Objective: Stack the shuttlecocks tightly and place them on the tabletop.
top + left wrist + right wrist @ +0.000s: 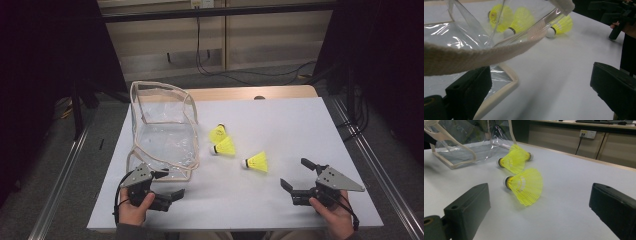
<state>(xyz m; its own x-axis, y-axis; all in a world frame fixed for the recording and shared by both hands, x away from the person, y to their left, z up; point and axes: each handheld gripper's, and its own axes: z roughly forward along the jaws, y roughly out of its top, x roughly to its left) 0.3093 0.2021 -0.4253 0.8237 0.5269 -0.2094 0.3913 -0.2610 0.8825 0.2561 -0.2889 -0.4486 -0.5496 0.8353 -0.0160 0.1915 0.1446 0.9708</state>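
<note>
High view: your left tongs (pixel 169 185) gape beside the clear plastic cream-trimmed bag (pixel 162 131); your right tongs (pixel 296 174) gape near three yellow mesh shuttlecocks (pixel 256 162).

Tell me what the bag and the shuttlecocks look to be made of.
Clear bag: probably soft glossy plastic film, see-through, creased and glinting; its cream edging looks like matte woven fabric tape.
Shuttlecocks: apparently moulded yellow plastic, since the skirts are an open mesh of fine ribs; the white bases with dark bands could be foam or cork.
</note>
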